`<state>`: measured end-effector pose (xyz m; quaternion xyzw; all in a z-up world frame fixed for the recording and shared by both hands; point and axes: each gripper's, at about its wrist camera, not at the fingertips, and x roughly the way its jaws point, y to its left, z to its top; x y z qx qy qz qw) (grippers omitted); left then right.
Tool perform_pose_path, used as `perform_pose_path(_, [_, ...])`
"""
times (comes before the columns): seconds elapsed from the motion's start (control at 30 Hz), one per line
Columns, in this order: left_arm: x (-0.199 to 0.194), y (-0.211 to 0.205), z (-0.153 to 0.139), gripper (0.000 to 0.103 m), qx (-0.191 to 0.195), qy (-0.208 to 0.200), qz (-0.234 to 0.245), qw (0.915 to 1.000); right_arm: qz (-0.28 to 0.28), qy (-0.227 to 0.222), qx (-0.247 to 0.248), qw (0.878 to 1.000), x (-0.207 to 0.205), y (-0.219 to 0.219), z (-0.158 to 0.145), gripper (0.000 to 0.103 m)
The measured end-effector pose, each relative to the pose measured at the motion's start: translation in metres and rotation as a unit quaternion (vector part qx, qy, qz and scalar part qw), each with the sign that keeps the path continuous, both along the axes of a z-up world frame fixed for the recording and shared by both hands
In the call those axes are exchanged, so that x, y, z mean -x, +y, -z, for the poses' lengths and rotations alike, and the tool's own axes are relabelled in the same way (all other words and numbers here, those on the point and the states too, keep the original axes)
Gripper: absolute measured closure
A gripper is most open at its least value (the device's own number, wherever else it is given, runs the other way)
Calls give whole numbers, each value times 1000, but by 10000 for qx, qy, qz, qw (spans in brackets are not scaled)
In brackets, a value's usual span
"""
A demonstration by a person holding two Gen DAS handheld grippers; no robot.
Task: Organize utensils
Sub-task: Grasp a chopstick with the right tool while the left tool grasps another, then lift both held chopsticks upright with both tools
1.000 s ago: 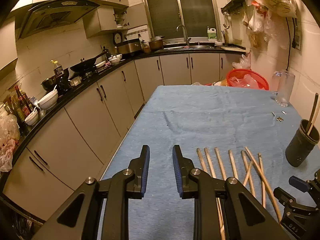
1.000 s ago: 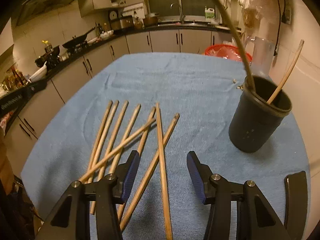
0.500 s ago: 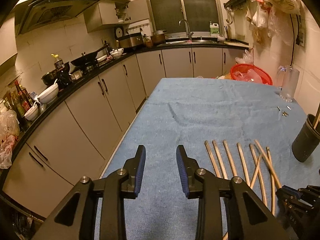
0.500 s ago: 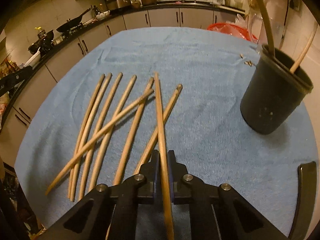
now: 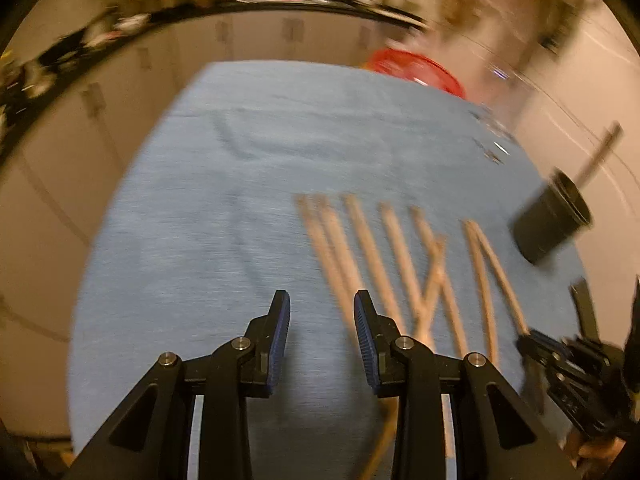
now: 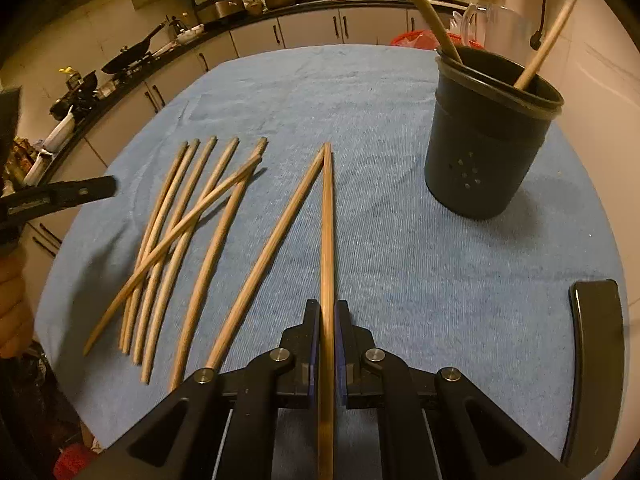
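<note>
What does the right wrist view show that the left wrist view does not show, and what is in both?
Only the right wrist view shows the right gripper shut on one chopstick, two sticks inside the black holder, and its drain holes.

Only the left wrist view, which is blurred, shows the left gripper open and holding nothing.

Both show the blue cloth, the loose chopsticks lying on it, the holder and the red basket.

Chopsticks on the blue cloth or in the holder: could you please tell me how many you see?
10: six in the left cluster, one loose beside the one in the right hand-held gripper, two in the black holder. More may be hidden inside.
</note>
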<state>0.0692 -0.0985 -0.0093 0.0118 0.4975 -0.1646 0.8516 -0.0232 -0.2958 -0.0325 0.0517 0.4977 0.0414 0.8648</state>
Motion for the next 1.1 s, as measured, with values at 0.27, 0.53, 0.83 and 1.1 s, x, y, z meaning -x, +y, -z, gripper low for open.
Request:
perform_pose_path(0.27, [-15, -74, 18, 69, -355, 217, 994, 9942, -82, 36, 49, 9999, 8, -7, -4, 94])
perform_pose_path(0.53, [-37, -102, 34, 89, -949, 247, 1052, 9896, -53, -54, 71, 9999, 4, -14, -17, 93])
perform_pose_path(0.83, [-47, -78, 38, 92, -738, 432, 714, 9938, -115, 84, 260, 9996, -57, 4, -9, 92])
perform_pose_path(1.1, [-61, -71, 38, 92, -533, 660, 766, 9934, -17, 439, 537, 9976, -96, 12, 5, 91])
